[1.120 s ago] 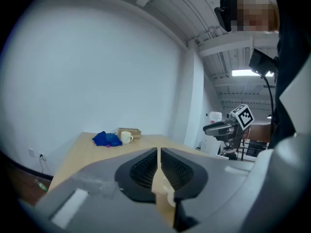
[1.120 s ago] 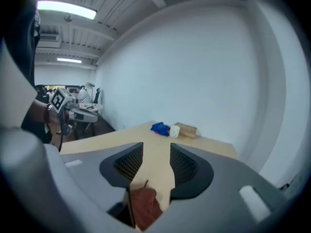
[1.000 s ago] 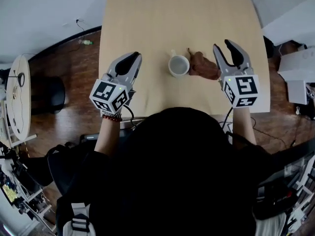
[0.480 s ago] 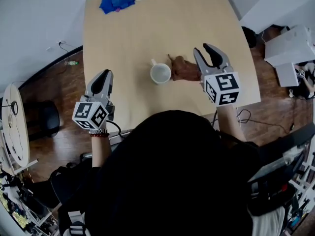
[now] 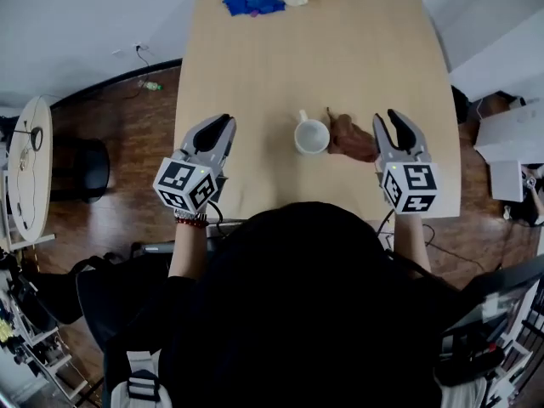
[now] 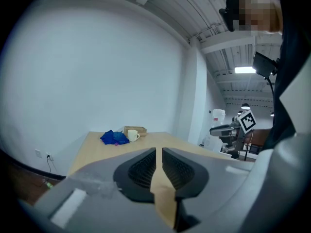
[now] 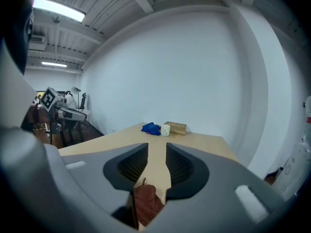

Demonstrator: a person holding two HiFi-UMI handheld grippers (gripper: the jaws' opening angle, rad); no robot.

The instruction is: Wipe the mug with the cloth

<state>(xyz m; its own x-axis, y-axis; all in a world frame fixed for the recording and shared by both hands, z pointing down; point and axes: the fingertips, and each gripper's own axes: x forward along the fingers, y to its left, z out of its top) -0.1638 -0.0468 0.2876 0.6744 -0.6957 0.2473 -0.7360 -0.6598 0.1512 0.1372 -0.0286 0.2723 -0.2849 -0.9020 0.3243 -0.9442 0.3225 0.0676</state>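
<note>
Right gripper view shows my right tool (image 7: 156,147) half spread, its jaws having just been closing, with the brown cloth (image 7: 146,203) low in the gap but unpinched, so I judge the cloth pick-up is in hand. The cloth lies just right of the white mug (image 5: 312,136) mid-worktop (image 5: 255,66); my left tool (image 5: 223,124), drawn to a thin slit on nothing, hangs near left, and next I must sink, pinch the cloth and steady the mug. I can read no brand or writing, only square markers.

Bright ceiling strip (image 7: 58,9) lights evenly (soft shadows); fisheye-warped, dark-vignetted edges.
</note>
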